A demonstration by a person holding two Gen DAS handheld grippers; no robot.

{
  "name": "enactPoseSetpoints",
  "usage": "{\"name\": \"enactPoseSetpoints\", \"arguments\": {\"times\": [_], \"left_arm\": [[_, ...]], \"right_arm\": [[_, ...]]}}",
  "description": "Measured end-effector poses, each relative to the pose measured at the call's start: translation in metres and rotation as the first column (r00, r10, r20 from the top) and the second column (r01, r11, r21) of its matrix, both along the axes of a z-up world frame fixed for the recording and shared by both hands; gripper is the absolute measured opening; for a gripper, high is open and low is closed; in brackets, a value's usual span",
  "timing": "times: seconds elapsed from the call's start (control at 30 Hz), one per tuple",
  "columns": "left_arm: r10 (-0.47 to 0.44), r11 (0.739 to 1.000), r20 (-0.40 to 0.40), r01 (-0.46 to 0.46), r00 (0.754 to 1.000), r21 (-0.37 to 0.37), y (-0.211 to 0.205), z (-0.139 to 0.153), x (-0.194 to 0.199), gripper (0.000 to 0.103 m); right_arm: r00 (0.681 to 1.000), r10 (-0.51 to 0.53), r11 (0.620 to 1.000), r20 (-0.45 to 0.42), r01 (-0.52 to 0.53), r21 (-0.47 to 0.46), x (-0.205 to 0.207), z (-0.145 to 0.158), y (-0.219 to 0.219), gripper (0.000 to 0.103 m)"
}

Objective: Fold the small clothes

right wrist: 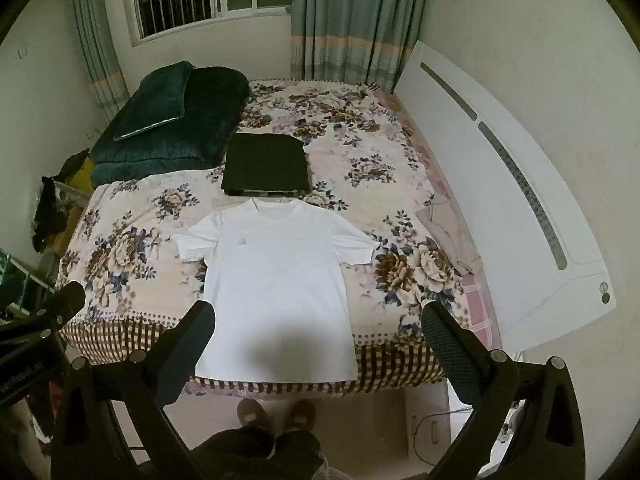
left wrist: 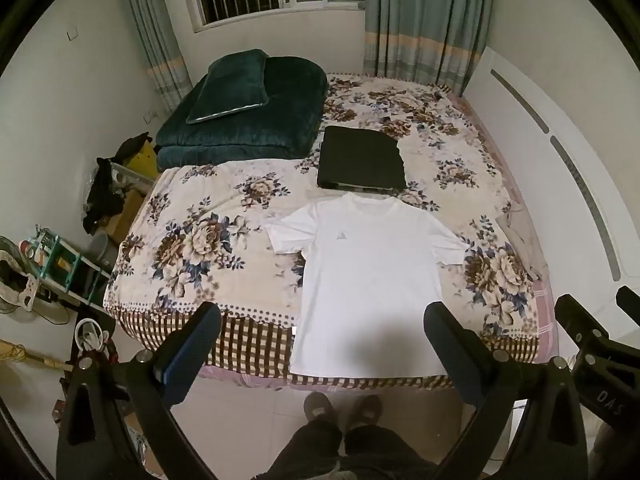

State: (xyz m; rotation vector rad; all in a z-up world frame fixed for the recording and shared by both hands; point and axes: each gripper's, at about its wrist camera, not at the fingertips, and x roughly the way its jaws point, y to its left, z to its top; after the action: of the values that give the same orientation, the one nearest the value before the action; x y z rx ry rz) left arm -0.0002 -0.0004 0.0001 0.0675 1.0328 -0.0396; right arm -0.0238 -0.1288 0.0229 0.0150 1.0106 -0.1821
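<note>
1. I hold my left gripper [left wrist: 322,326] above the near edge of the bed [left wrist: 208,236], its two fingers spread wide apart with nothing between them.
2. My right gripper [right wrist: 320,326] hangs the same way, fingers wide apart and empty, also over the near edge.
3. The white T-shirt [left wrist: 370,280] lies flat and face up on the floral bedspread, its hem at the near edge and its collar pointing toward the middle of the bed, both short sleeves spread out.
4. A folded black garment [left wrist: 362,158] sits just beyond the collar, nearer the middle of the bed.
5. A dark green folded quilt [left wrist: 248,120] with a matching pillow [left wrist: 230,86] on top fills the far left corner.
6. My shoes [left wrist: 342,406] stand on the floor just below the near edge.
</note>
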Motion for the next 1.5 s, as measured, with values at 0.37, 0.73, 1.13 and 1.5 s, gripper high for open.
{"name": "enactPoseSetpoints", "arguments": {"times": [0.37,0.73,1.13,1.5], "left_arm": [[0.004,1.0,0.012,-0.004,1.0,-0.002,-0.001,0.008,0.002,0.103],[0.003,1.0,0.023,-0.003,1.0,-0.006,-0.002,0.013,0.0,0.103],[0.006,1.0,0.027,-0.006,1.0,-0.012,-0.003,0.019,0.001,0.103],[0.007,1.0,0.03,-0.007,1.0,-0.018,-0.004,0.022,0.001,0.103]], "right_arm": [[1.0,-0.001,1.0,0.011,0.001,0.0,-0.003,0.003,-0.006,0.103],[1.0,0.002,1.0,0.02,-0.002,-0.001,0.003,0.013,-0.007,0.103],[1.0,0.006,1.0,0.026,-0.006,-0.009,0.009,0.028,-0.011,0.103],[1.0,0.008,1.0,0.029,-0.008,-0.014,0.007,0.03,-0.012,0.103]]}}
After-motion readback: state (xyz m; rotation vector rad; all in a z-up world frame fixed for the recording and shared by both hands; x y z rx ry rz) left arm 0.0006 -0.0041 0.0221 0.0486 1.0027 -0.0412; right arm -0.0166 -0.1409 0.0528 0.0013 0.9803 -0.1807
